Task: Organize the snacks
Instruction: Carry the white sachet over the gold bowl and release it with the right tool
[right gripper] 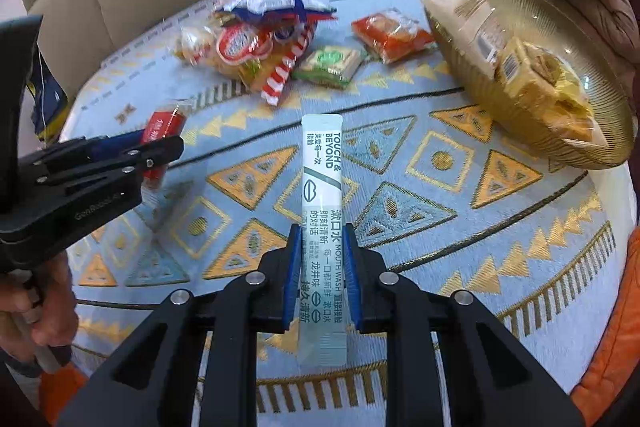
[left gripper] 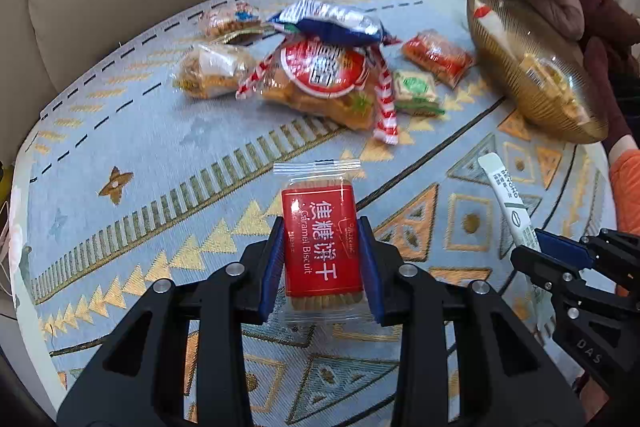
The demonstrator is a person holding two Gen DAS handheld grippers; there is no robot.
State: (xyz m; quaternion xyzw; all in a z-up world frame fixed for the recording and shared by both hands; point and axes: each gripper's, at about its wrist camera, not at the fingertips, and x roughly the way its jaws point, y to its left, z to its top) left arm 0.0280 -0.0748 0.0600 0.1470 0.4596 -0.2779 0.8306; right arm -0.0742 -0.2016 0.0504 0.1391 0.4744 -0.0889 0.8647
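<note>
A red caramel biscuit packet [left gripper: 320, 247] is clamped between the blue pads of the left gripper [left gripper: 323, 227] and held above the patterned cloth [left gripper: 160, 155]. A white mouthwash sachet [right gripper: 323, 211] is pinched in the same way by the right gripper [right gripper: 322, 233]. Behind them, a pile of snack packets [left gripper: 320, 67] is seen on the cloth. At the right, a ribbed golden bowl [right gripper: 600, 131] contains what seems to be 2 packets, though they are blurred.
</note>
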